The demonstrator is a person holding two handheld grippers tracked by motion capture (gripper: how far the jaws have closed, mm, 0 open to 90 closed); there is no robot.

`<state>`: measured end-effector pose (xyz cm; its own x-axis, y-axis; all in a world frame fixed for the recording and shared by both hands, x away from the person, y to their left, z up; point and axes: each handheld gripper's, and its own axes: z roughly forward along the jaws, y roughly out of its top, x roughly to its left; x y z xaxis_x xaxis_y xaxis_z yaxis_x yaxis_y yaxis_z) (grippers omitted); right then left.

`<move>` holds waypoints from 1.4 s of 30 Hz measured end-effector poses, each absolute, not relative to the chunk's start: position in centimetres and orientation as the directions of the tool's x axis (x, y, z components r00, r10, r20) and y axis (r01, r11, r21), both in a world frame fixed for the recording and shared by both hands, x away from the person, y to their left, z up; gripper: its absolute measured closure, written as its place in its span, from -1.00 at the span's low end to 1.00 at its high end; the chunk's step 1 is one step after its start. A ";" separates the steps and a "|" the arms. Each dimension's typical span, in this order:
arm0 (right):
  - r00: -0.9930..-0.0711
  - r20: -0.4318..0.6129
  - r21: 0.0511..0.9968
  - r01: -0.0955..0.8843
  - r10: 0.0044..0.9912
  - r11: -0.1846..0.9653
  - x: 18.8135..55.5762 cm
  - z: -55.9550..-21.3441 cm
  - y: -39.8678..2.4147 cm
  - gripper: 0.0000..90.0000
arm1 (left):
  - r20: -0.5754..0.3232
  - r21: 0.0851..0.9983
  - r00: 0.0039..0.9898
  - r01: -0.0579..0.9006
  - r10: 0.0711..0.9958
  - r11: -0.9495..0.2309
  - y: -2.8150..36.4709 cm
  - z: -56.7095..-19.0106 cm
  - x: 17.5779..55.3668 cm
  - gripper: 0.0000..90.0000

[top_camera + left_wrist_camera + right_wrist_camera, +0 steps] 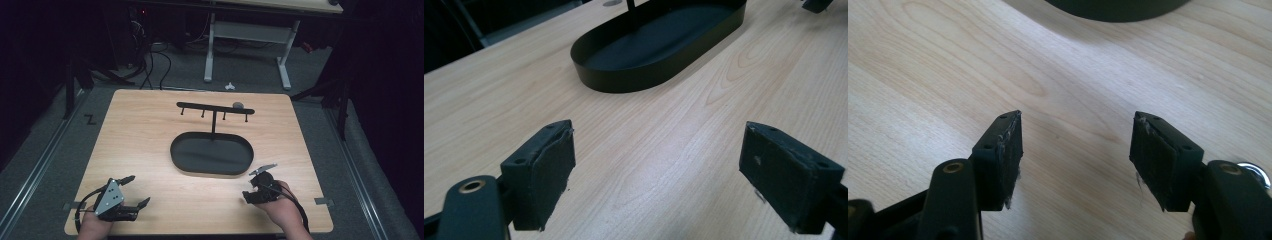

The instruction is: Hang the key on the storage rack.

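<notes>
A pale wooden worktop [150, 125] with rounded corners stood on a grey carpeted floor [55, 150]. Near its middle sat a shallow black oval metal tray [182, 162], empty inside, its long axis running across the worktop. From the far rim of the tray rose a thin black upright post [214, 122] carrying a black horizontal bar [200, 106] with four short pegs hanging beneath it. A small grey round object [238, 105] lay just behind the bar's right end; what it was could not be told.

The left gripper [136, 190] rested at the near left corner of the worktop, held in the person's left hand [95, 227], a grey three-cornered plate on its top. Its jaws stood wide apart with nothing between them, and they pointed toward the tray from well short of it. In the left gripper view the tray's near wall [624, 80] showed ahead of the spread jaws, bare wood beneath them.

The right gripper [256, 186] was at the near right, just beside the tray's near right end, held in the person's right hand [285, 207]. In the right gripper view its jaws were parted wide over bare wood, gripping nothing, frayed padding on their inner faces, and the tray's dark edge [1118, 10] crossed the top.

Beyond the worktop, the white legs of another table [285, 65] and loose black cables [150, 65] were on the floor.
</notes>
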<state>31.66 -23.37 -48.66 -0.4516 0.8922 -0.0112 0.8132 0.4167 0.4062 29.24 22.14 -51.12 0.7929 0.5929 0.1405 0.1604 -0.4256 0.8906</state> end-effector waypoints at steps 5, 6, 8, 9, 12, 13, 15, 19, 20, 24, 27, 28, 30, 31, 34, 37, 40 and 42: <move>-0.418 -0.016 0.357 0.846 0.908 0.396 32.2 -48.3 -24.3 -0.15 | 0.151 0.879 0.792 0.167 0.592 -0.448 22.1 -51.3 29.4 -0.66; -0.417 -0.017 0.347 0.850 0.909 0.396 32.2 -48.3 -24.4 -0.15 | 0.154 0.879 0.790 0.165 0.594 -0.447 22.0 -51.3 29.3 -0.66; -0.419 -0.016 0.321 0.858 0.908 0.401 32.4 -48.1 -24.6 -0.16 | 0.147 0.878 0.793 0.170 0.591 -0.447 21.9 -51.4 29.4 -0.66; -0.420 -0.016 0.312 0.860 0.907 0.404 32.4 -48.1 -24.7 -0.16 | 0.145 0.874 0.795 0.175 0.588 -0.452 21.9 -51.4 29.4 -0.66; -0.443 -0.037 0.275 0.858 0.896 0.435 32.5 -47.8 -24.9 -0.20 | 0.165 0.858 0.797 0.175 0.582 -0.484 21.6 -51.7 29.4 -0.66; -0.443 -0.037 0.275 0.858 0.896 0.435 32.5 -47.8 -24.9 -0.20 | 0.165 0.858 0.797 0.175 0.582 -0.484 21.6 -51.7 29.4 -0.66; -0.443 -0.039 0.267 0.859 0.896 0.436 32.5 -47.6 -25.2 -0.20 | 0.168 0.857 0.801 0.170 0.575 -0.487 21.4 -51.7 29.3 -0.66; -0.429 -0.039 0.252 0.870 0.903 0.424 32.3 -47.1 -26.1 -0.23 | 0.168 0.853 0.807 0.169 0.566 -0.494 21.3 -51.8 29.3 -0.66; -0.419 -0.038 0.247 0.876 0.907 0.415 32.3 -47.0 -26.3 -0.25 | 0.169 0.853 0.806 0.169 0.567 -0.494 21.3 -51.8 29.3 -0.66; -0.389 -0.030 0.245 0.890 0.921 0.385 32.2 -46.9 -27.6 -0.27 | 0.166 0.850 0.808 0.173 0.565 -0.497 21.3 -51.8 29.3 -0.66; -0.370 -0.035 0.241 0.898 0.928 0.367 32.1 -46.8 -28.5 -0.26 | 0.158 0.847 0.815 0.178 0.557 -0.501 21.3 -51.8 29.4 -0.66; -0.362 -0.036 0.241 0.901 0.931 0.360 32.1 -46.8 -28.8 -0.26 | 0.158 0.845 0.817 0.179 0.555 -0.504 21.2 -51.9 29.4 -0.66; -0.350 -0.035 0.250 0.904 0.936 0.348 32.1 -46.8 -29.4 -0.26 | 0.159 0.843 0.818 0.178 0.552 -0.507 21.2 -51.9 29.4 -0.66; -0.343 -0.040 0.246 0.907 0.939 0.342 32.1 -46.8 -29.7 -0.25 | 0.160 0.842 0.819 0.178 0.550 -0.509 21.1 -52.0 29.4 -0.66; -0.322 -0.041 0.239 0.916 0.946 0.323 32.3 -46.9 -30.6 -0.22 | 0.159 0.841 0.821 0.178 0.548 -0.511 21.1 -52.0 29.4 -0.66; -0.314 -0.037 0.226 0.922 0.949 0.314 32.4 -47.2 -31.3 -0.20 | 0.160 0.837 0.824 0.178 0.544 -0.517 21.1 -52.0 29.4 -0.66; -0.296 -0.038 0.214 0.931 0.954 0.297 32.5 -47.7 -31.7 -0.11 | 0.160 0.837 0.824 0.178 0.543 -0.518 21.1 -52.0 29.4 -0.66; -0.297 -0.042 0.215 0.930 0.954 0.299 32.6 -47.9 -31.8 -0.05 | 0.160 0.836 0.826 0.178 0.541 -0.519 21.1 -52.0 29.4 -0.66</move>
